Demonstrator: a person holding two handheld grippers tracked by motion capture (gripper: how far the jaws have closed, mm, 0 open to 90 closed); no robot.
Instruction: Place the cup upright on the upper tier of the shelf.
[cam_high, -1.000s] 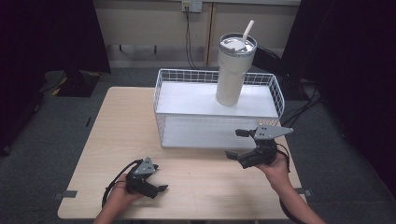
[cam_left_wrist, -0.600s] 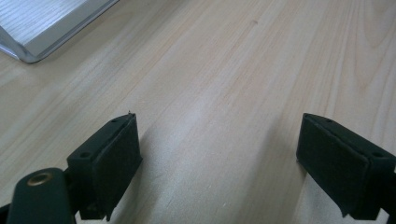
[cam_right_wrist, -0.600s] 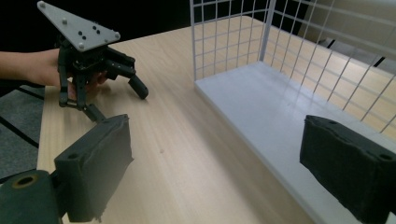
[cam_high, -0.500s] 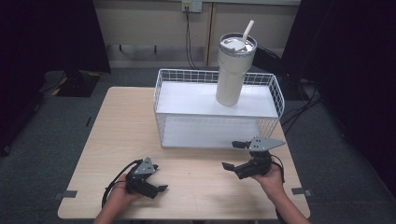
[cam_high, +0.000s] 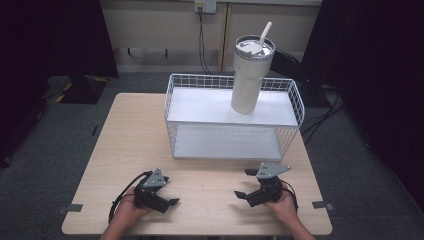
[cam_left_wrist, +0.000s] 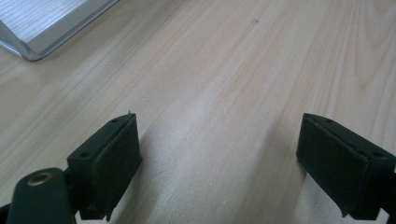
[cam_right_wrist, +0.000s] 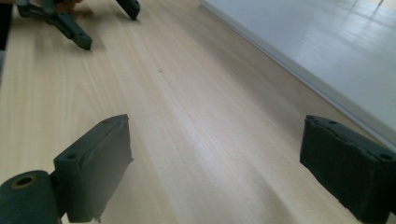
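While my hands rest low on the worktop (cam_high: 210, 145), I hold each hand-held gripper, left (cam_high: 167, 201) and right (cam_high: 242, 195), jaws apart, empty

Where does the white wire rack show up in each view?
High view: white wire rack at the centre of the table, tumbler on its top shelf.
Left gripper view: a corner of its bottom board, top left.
Right gripper view: that bottom board, upper right.
Shared landmark: the pale wooden table.
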